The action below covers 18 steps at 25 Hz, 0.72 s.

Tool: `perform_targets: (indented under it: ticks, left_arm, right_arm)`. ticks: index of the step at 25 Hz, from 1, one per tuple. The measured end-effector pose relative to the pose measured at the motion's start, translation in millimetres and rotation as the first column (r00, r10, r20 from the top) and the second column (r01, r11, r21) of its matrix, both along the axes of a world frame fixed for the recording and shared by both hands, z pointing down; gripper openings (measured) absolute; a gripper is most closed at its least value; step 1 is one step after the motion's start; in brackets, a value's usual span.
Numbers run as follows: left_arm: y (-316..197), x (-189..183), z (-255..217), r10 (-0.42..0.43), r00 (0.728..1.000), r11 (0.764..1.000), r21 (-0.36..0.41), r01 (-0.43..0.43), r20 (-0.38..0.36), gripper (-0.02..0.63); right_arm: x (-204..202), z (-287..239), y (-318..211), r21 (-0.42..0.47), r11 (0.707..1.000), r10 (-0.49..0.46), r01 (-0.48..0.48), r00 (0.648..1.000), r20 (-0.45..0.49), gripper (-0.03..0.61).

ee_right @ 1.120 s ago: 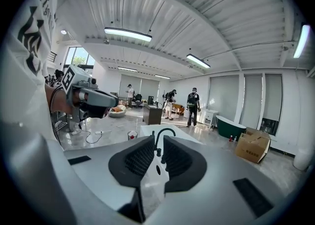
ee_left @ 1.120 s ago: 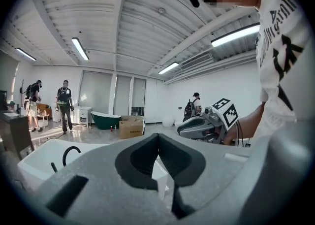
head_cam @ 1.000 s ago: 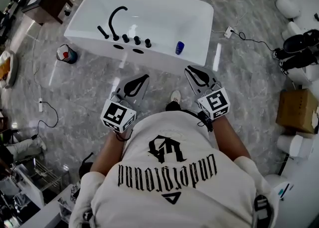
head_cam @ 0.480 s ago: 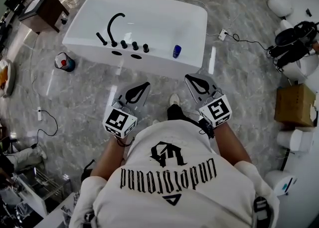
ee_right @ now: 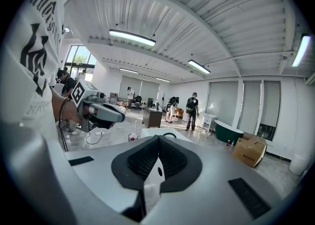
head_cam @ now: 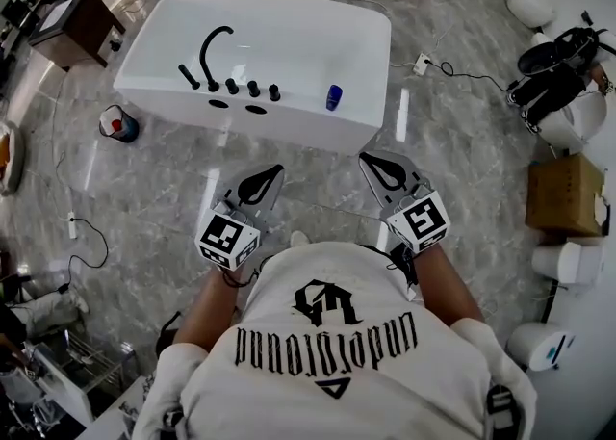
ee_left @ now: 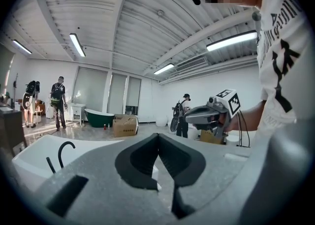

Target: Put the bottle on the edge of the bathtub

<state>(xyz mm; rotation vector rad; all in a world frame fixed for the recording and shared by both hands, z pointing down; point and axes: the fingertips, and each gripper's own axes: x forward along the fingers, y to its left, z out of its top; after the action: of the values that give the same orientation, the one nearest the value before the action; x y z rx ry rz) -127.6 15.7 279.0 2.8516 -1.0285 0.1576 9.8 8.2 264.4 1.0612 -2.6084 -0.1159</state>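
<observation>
Person has backed off from the bathtub (head_cam: pixel 298 113): left gripper (head_cam: pixel 279 168) and right gripper (head_cam: pixel 368 158) now sit nearer, with a wider strip of floor (head_cam: pixel 318 173) between their tips and the tub's near wall. Right gripper's jaws have come fully together, nothing in them. White shoe (head_cam: pixel 298 237) has slid left and nearer, mostly under the shirt (head_cam: pixel 327 351).

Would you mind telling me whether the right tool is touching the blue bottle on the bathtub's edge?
Apart. The head view shows bare floor and the bathtub wall between the right tool and the blue bottle.
</observation>
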Motion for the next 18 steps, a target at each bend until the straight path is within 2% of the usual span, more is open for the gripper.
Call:
perform_targets:
  ticks: [10,18]
  left_arm:
    - [14.0,66.1,-8.1,0.053,0.998,0.998,0.011,-0.054,0.035,0.015]
    - [45.8,110.0,-6.7,0.012,0.999,1.000,-0.003,-0.012,0.038,0.015]
  right_arm:
    - [54.3,-3.3,23.3,-0.001,1.000,0.011,-0.011,0.999,0.033,0.015]
    - [101.5,5.0,51.4,-0.023,1.000,-0.019,0.021,0.999,0.048,0.015]
